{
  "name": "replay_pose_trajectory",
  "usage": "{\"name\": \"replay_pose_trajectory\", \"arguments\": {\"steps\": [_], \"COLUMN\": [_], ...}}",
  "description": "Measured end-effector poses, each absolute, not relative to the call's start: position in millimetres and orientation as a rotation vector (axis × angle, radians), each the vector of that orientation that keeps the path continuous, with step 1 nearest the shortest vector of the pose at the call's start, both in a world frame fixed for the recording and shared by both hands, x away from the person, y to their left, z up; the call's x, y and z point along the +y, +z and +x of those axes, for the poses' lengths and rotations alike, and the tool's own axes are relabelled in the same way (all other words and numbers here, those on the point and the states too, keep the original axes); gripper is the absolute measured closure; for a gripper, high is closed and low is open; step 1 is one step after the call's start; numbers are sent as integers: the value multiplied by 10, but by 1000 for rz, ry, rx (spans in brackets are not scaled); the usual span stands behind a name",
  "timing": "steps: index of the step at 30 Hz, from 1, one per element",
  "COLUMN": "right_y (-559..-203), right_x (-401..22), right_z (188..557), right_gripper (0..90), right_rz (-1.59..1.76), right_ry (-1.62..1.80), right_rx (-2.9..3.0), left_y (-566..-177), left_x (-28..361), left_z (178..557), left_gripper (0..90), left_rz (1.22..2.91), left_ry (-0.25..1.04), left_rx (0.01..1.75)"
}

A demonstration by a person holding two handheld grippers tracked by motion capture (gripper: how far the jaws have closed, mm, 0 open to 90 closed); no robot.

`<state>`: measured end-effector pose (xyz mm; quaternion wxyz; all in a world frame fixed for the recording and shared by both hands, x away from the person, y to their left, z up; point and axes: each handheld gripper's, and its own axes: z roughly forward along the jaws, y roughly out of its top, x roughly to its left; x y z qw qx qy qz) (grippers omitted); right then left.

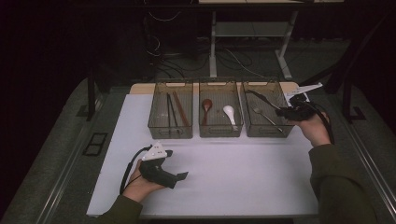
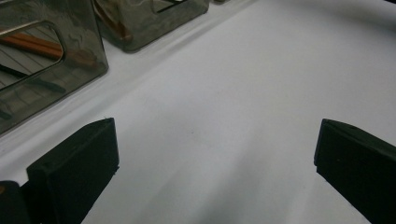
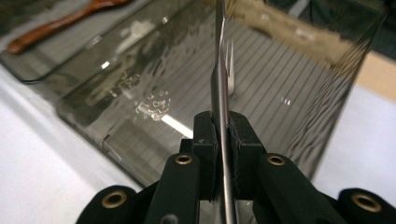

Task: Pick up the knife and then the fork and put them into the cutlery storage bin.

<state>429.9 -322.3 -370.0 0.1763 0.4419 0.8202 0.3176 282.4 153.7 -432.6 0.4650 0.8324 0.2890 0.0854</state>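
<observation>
Fork (image 3: pixel 219 93) above smoky bin (image 3: pixel 299 79) on white table (image 1: pixel 233 177), dark room.

Dim room, lit mainly over the white worktop (image 1: pixel 224 182), which stands on a grey carpeted floor (image 1: pixel 56 154). Beyond its far edge, the pale metal legs of a second table (image 1: pixel 213 46) rise into darkness, with loose cables (image 1: pixel 233 58) trailing on the floor between them. Dark frame posts (image 1: pixel 91 95) flank the worktop left and right.
</observation>
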Motion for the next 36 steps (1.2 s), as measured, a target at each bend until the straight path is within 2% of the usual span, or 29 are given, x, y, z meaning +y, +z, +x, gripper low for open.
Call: {"name": "replay_pose_trajectory", "arguments": {"steps": [7, 13, 16, 19, 21, 30, 36], "right_y": [-3925, -3876, -3798, -3744, -3722, -3748, -3895], "right_x": [-3065, -3104, -3130, -3141, -3145, -3056, -3018], "right_z": [4492, 4464, 4355, 4207, 4099, 3611, 3322], "right_gripper": [811, 577, 477, 424, 343, 236, 182], "right_rz": [1301, 1310, 1284, 1232, 1215, 1113, 1076], "right_ry": [824, 957, 1025, 1078, 1117, 1263, 1321], "right_rx": [2367, 2317, 2308, 2314, 2298, 2310, 2291], "left_y": [-4355, -4359, -4359, -4360, -4363, -4379, -4359], "left_x": [1527, 1571, 1586, 1592, 1590, 1565, 1587], "left_z": [2836, 2849, 2848, 2846, 2844, 2792, 2769], "left_gripper": [0, 0, 0, 0, 0, 0, 0], "left_rz": [2069, 2063, 2068, 2070, 2072, 2082, 2068], "left_ry": [208, 207, 209, 212, 211, 199, 200], "left_rx": [711, 718, 712, 710, 708, 696, 692]}}
